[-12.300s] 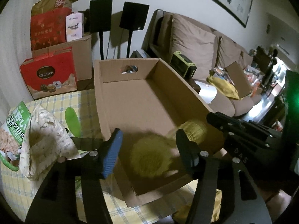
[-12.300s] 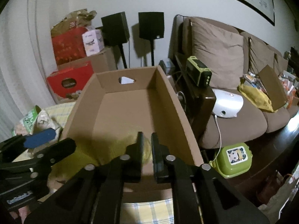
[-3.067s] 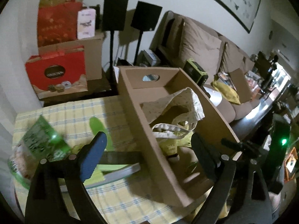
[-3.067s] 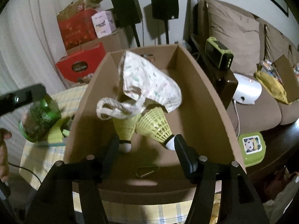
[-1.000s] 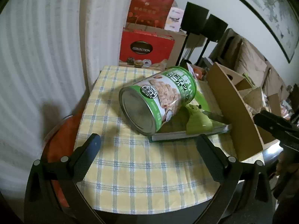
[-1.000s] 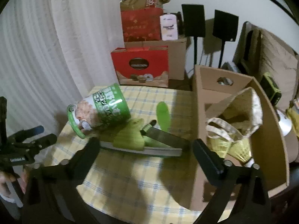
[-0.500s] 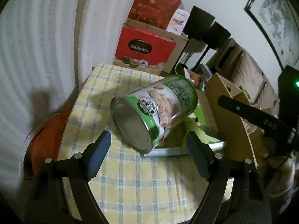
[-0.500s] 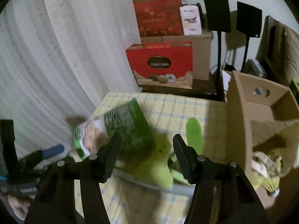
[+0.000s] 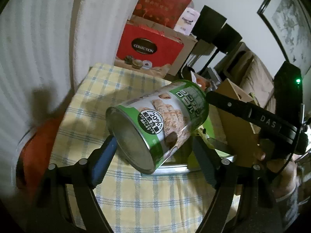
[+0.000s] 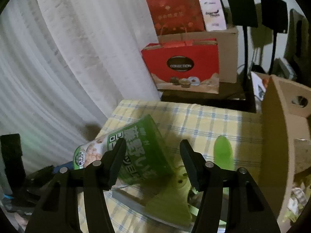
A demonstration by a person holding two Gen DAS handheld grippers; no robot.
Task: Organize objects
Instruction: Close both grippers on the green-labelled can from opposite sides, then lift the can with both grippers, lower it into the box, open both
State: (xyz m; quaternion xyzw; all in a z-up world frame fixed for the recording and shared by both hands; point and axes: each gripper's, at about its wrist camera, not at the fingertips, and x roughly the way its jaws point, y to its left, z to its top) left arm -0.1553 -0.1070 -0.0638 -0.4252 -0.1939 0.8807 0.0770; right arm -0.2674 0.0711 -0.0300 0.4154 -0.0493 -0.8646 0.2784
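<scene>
Cardboard box (image 10: 272,136) sits off to the right of both grippers. The green can (image 9: 155,124) lies tilted on a tray edge, between the left gripper (image 9: 153,155) fingers, which have just been closing, left pad touching it, far one unclear. Right gripper (image 10: 151,161) is half spread over its other end. Could roll or squirt out, being round and slick

White curtain (image 10: 58,62), framed picture (image 9: 287,25), beige sofa (image 9: 258,83).
</scene>
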